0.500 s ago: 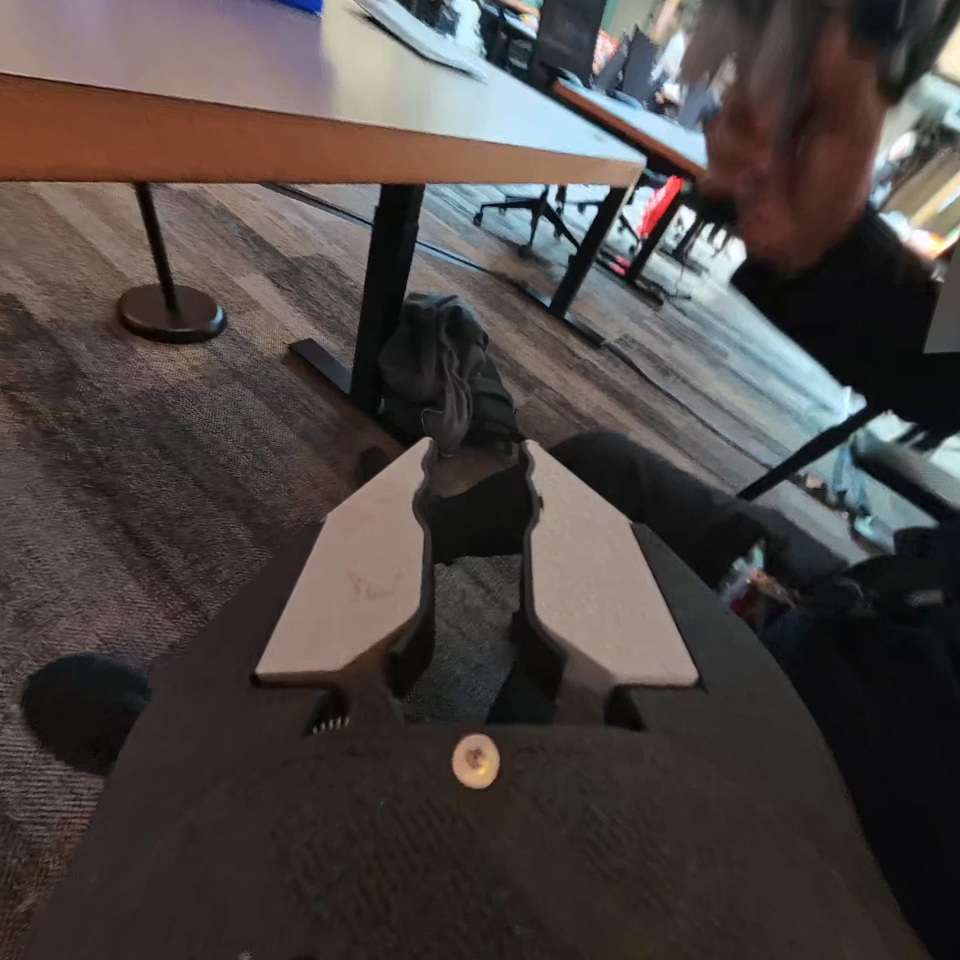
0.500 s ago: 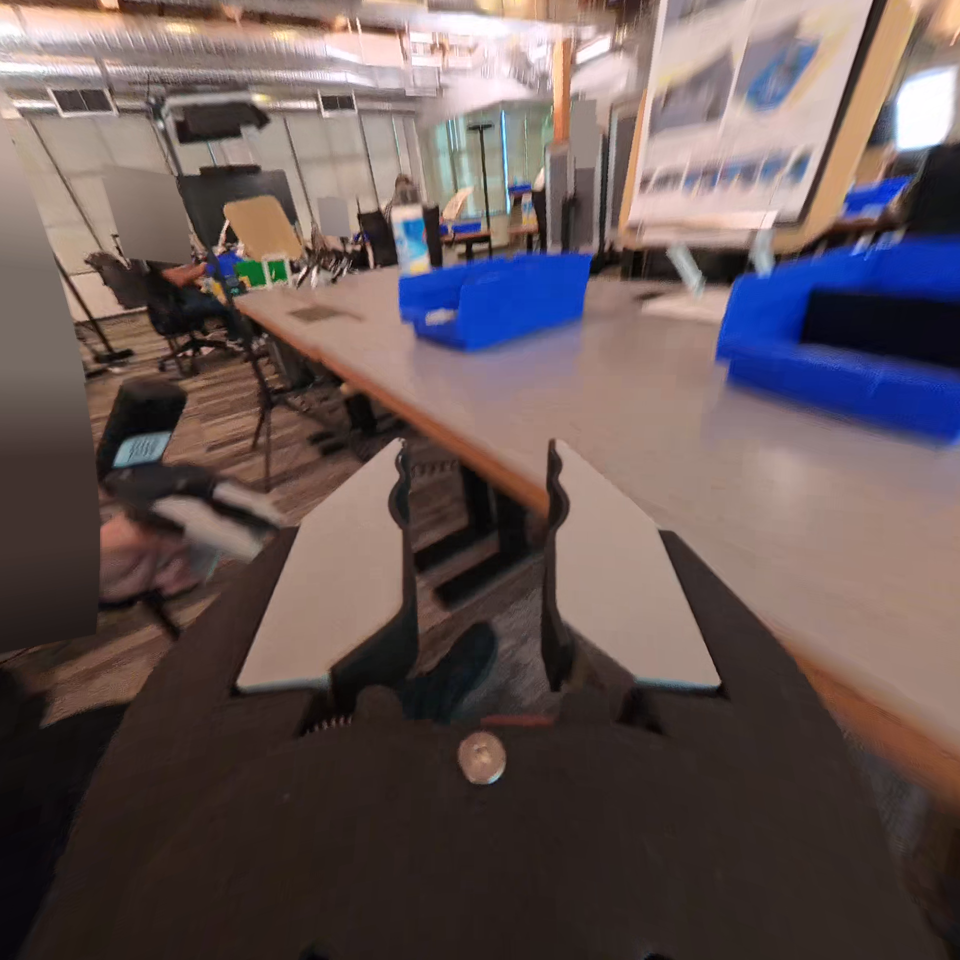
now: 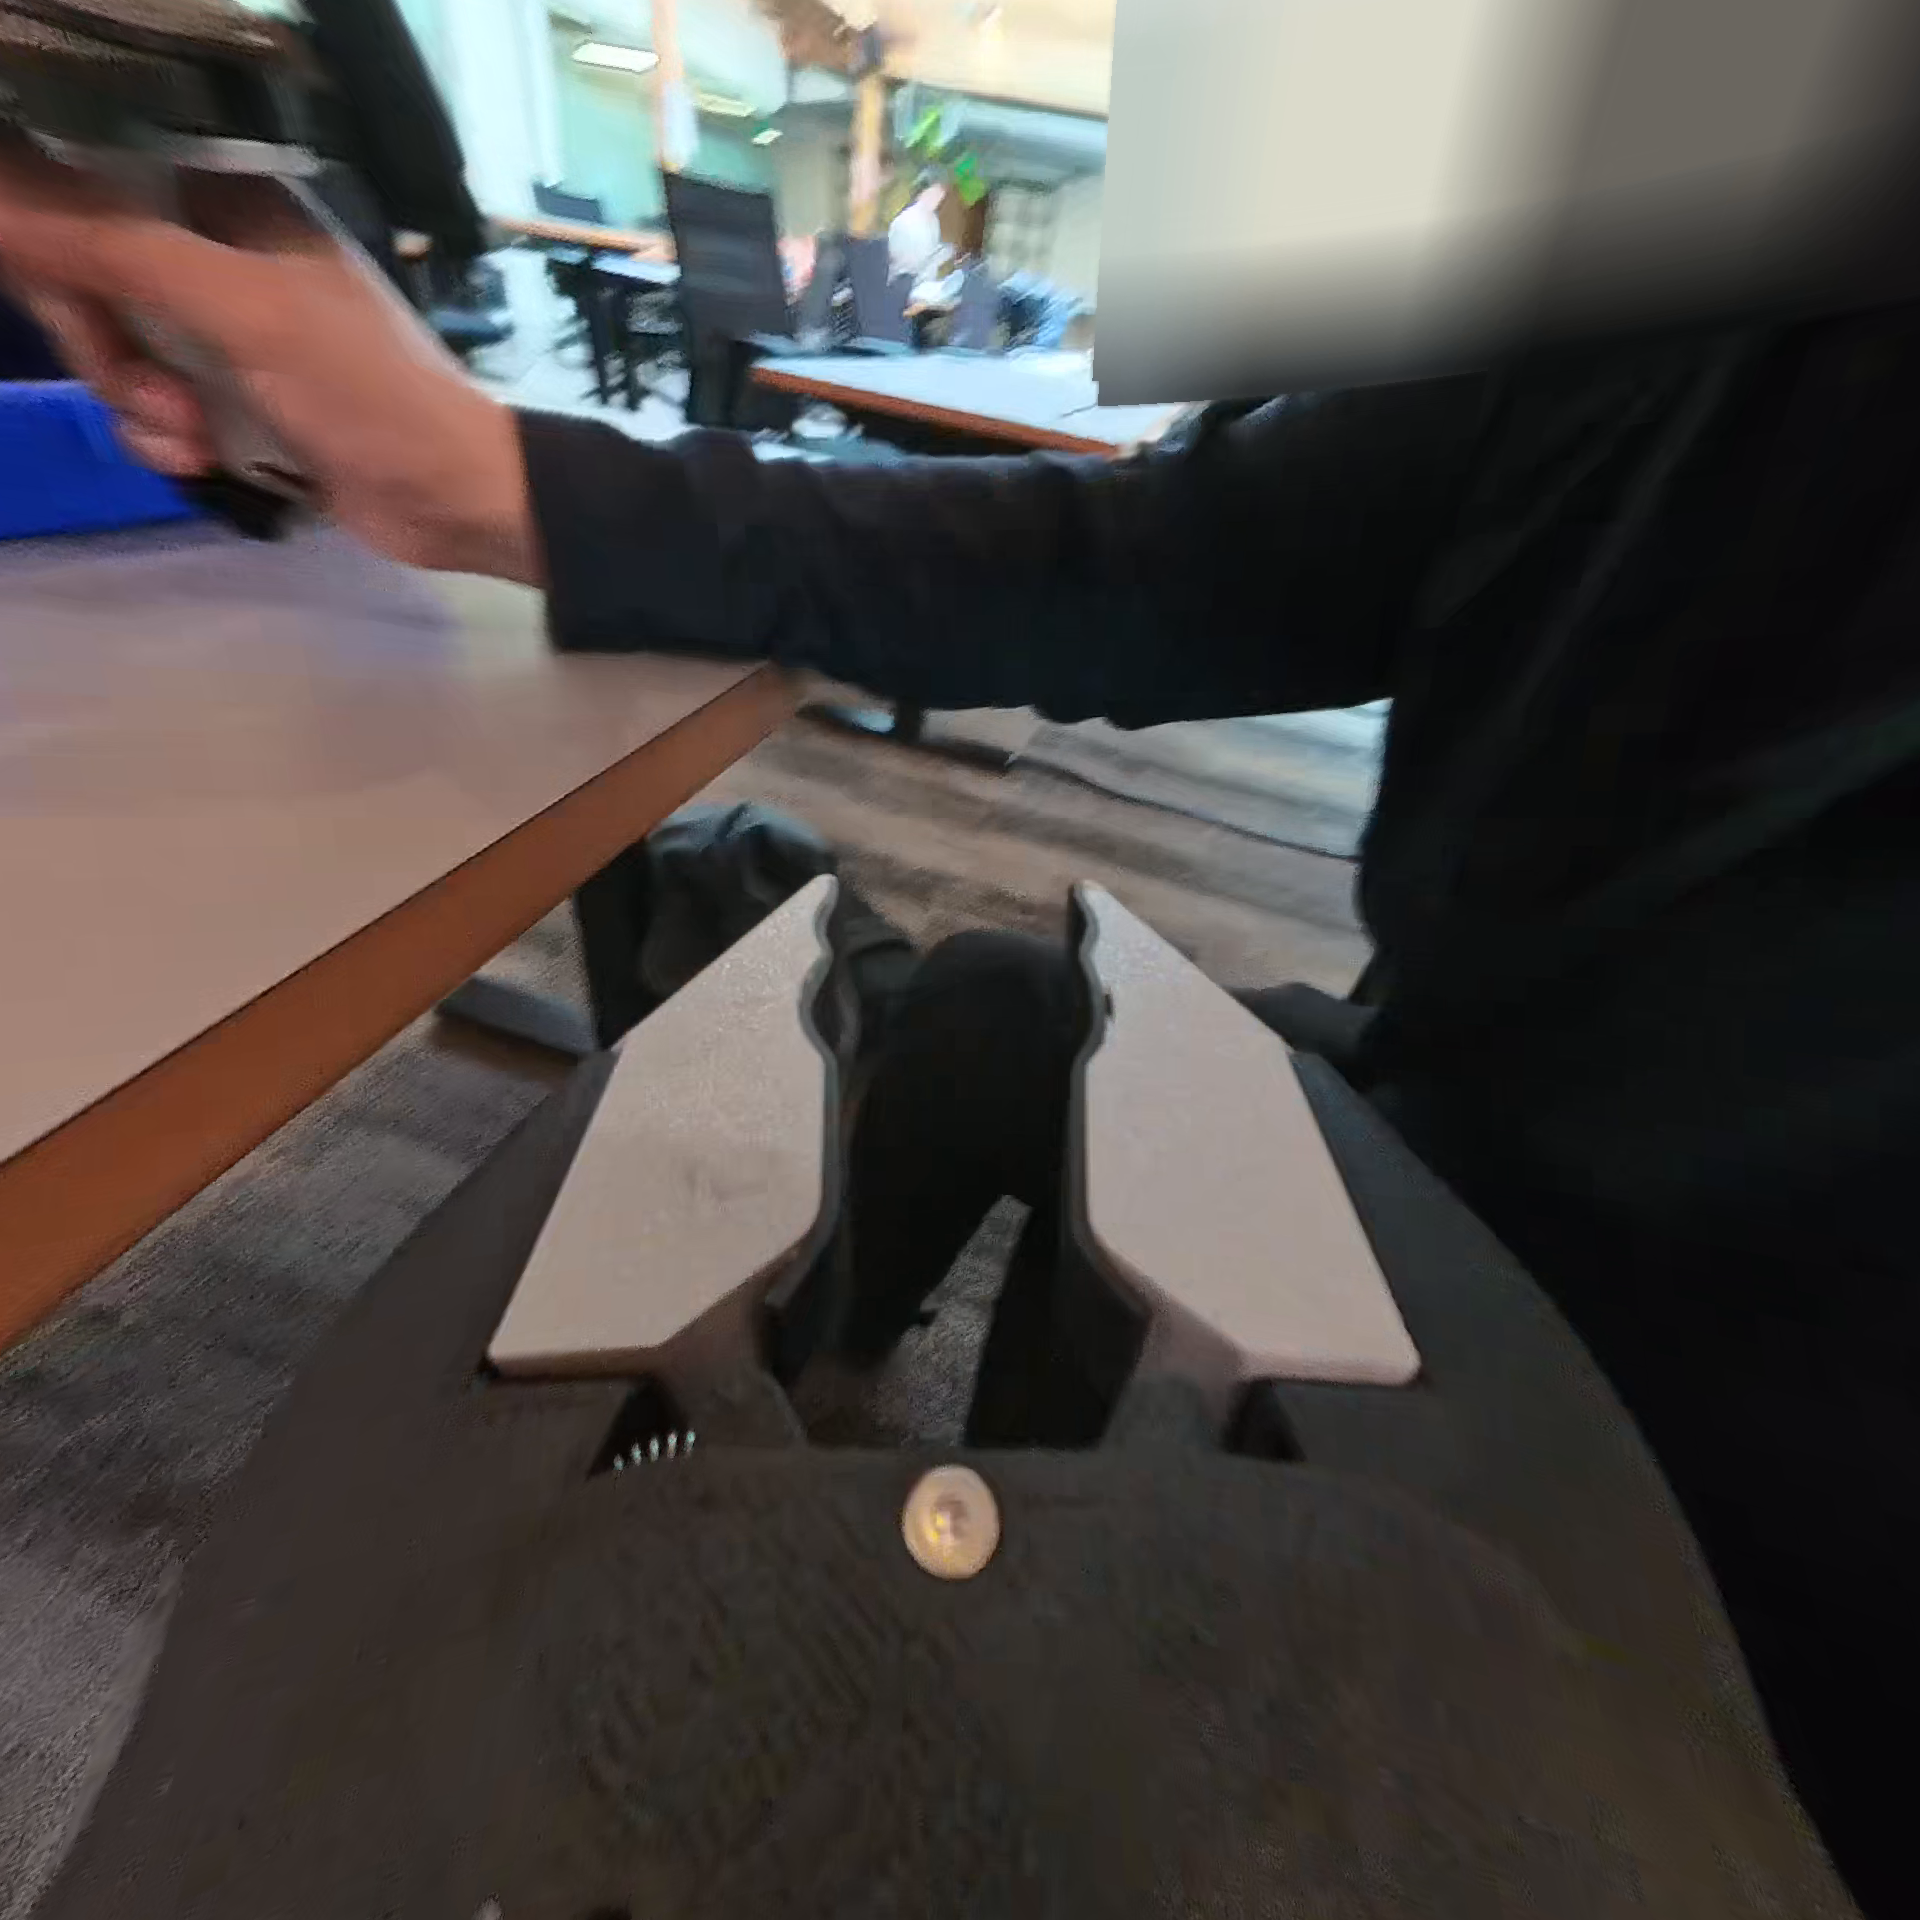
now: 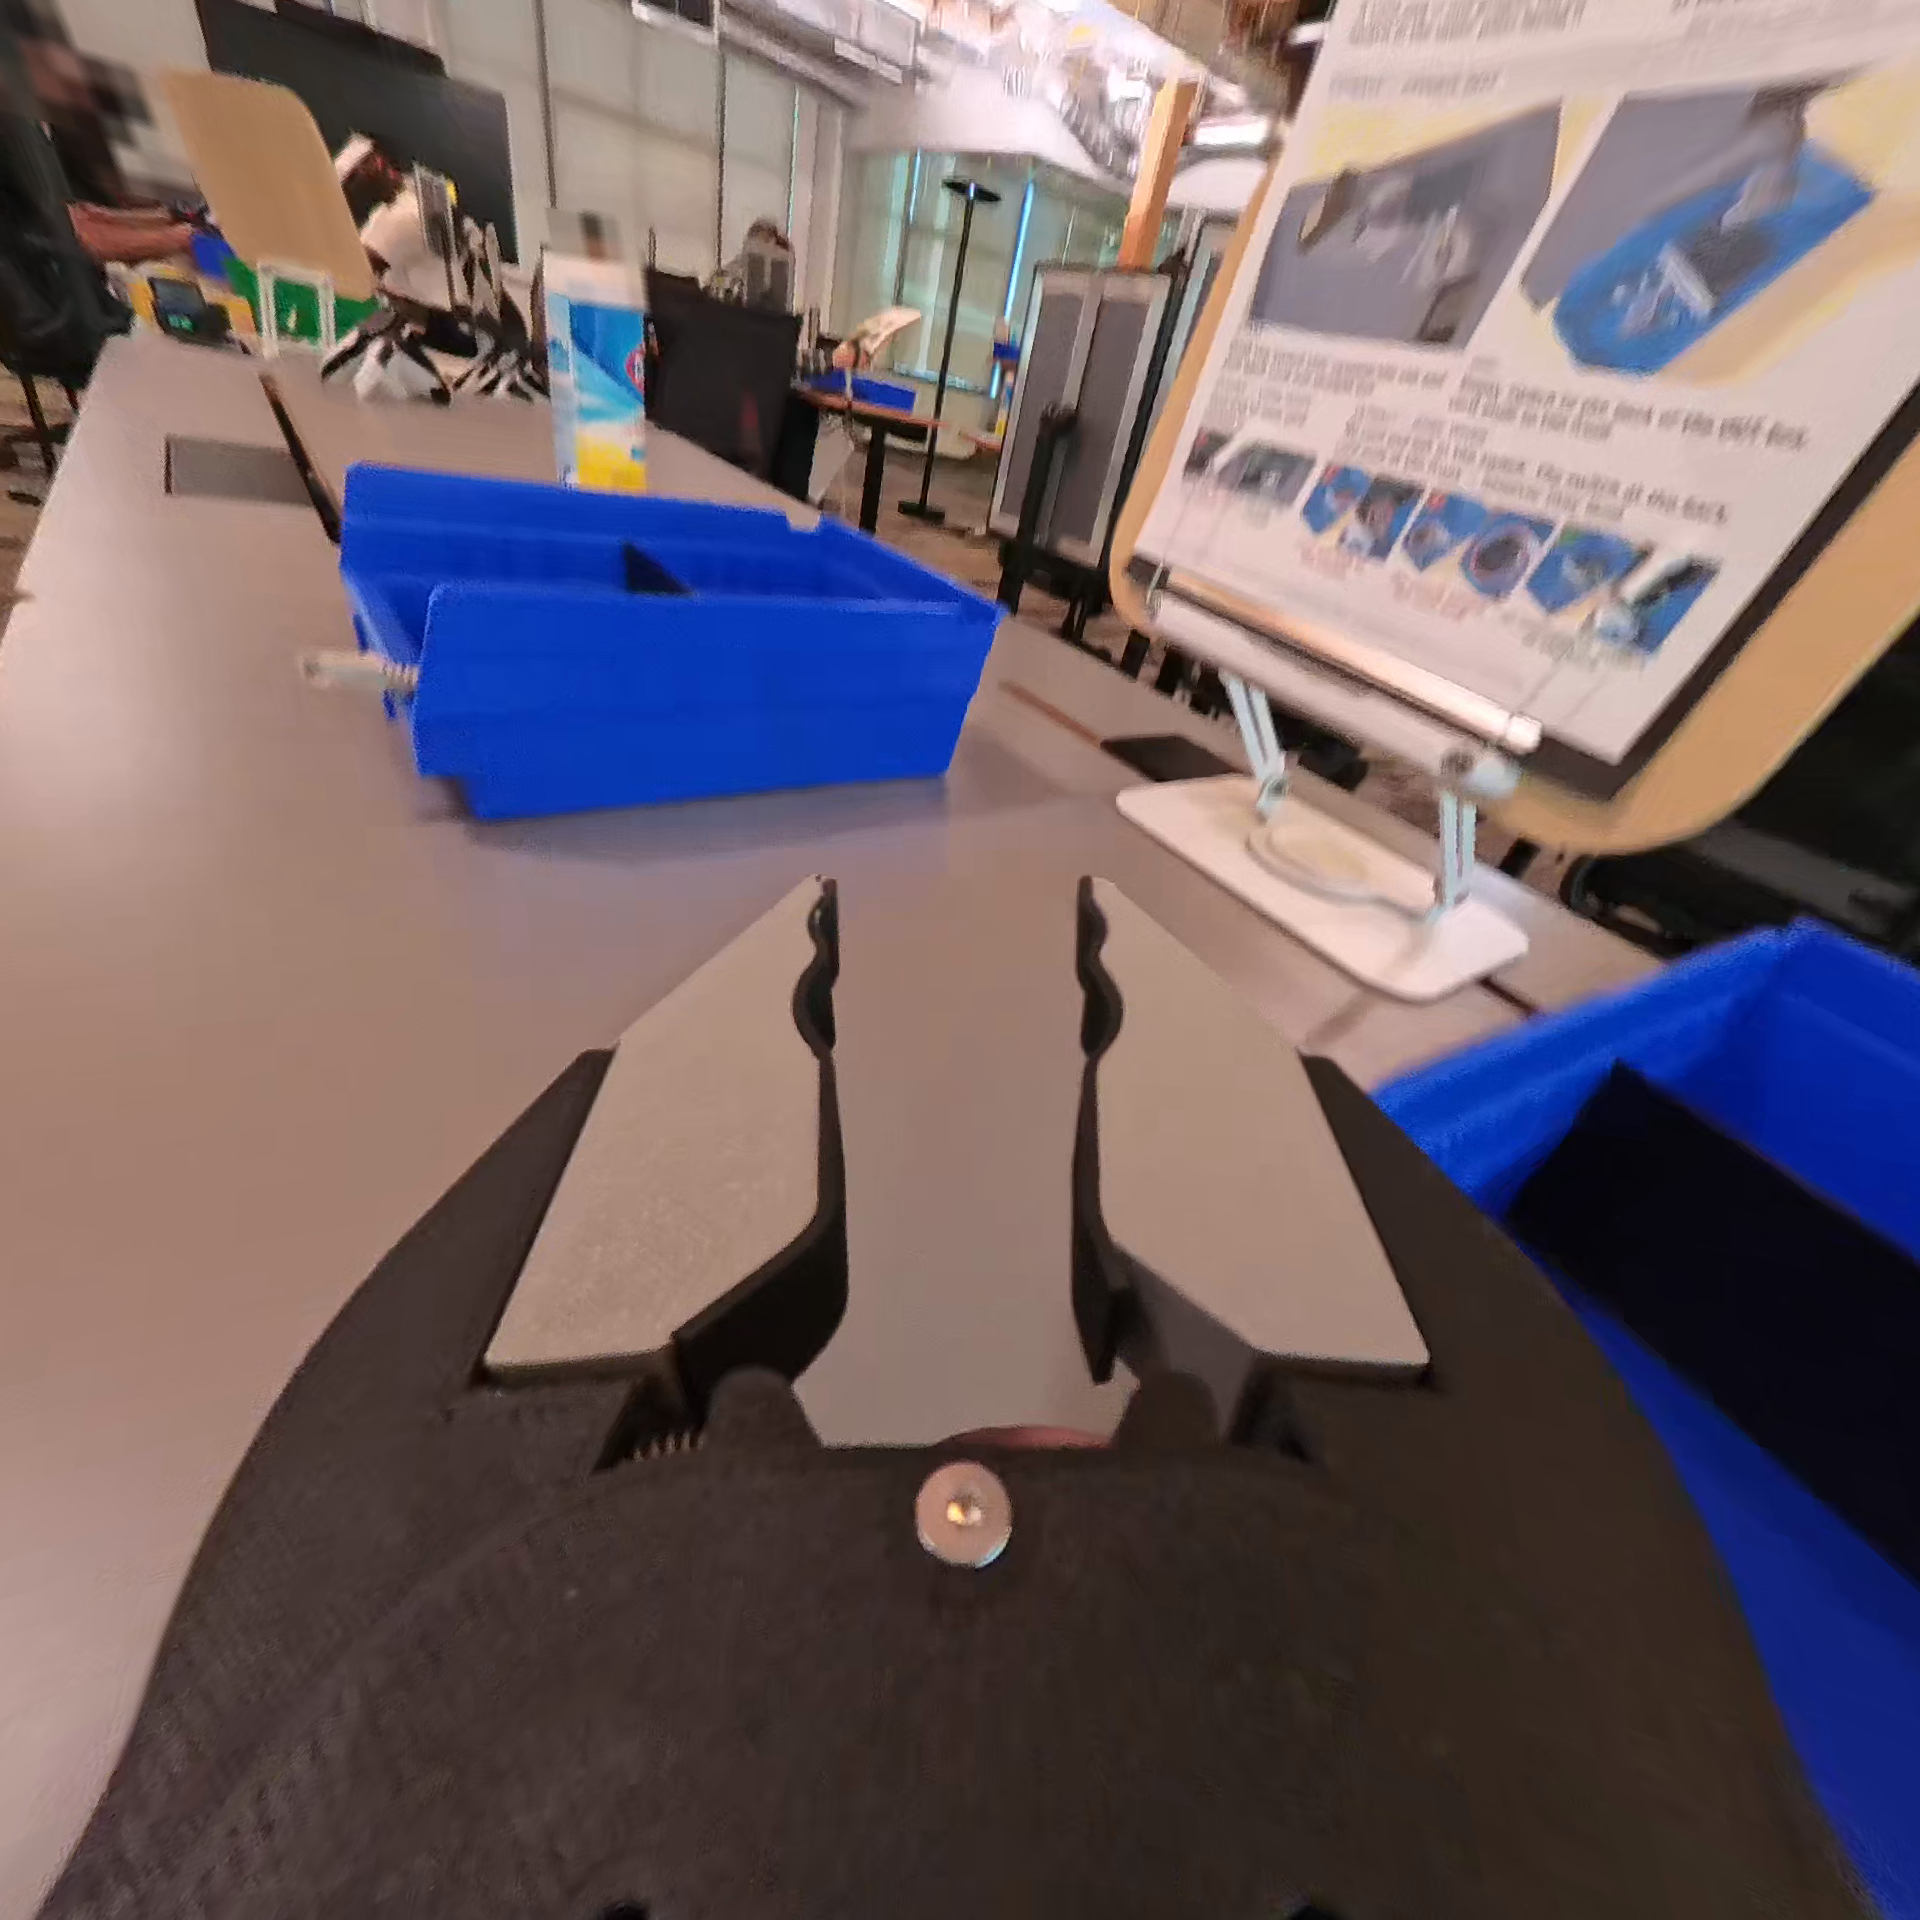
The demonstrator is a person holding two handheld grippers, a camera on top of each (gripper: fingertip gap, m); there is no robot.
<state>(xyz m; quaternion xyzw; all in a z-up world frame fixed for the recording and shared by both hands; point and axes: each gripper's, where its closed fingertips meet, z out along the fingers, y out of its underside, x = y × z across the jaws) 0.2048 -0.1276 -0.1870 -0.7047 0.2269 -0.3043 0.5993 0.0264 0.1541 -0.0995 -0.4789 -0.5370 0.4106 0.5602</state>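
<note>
We see the left gripper (image 3: 954,904) held low beside the table (image 3: 260,790), off its edge and over the carpet (image 3: 1091,831), jaws parted and gripping nothing; between them only a dark trouser leg (image 3: 966,1091) shows, and a dark bundle of cloth (image 3: 707,904) lies on the floor just beyond, by the table foot. Above it a dark sleeve (image 3: 935,561) reaches across the table edge, ending in a blurred hand (image 3: 301,384) that seems to grip a dark tool, too smeared for us to name. The right gripper (image 4: 951,904) hovers over the grey table (image 4: 208,987), fingers spread apart, empty, touching nothing. Ahead and a little left sits a blue bin (image 4: 665,644) with a black divider inside; a metal screw-like piece (image 4: 358,670) pokes out at its left side. A second blue bin (image 4: 1714,1122) lies close on the right. Behind that one stands a poster board (image 4: 1538,364) tilted on a white stand (image 4: 1320,873). A white-and-blue canister (image 4: 597,374) stands behind the far bin.
</note>
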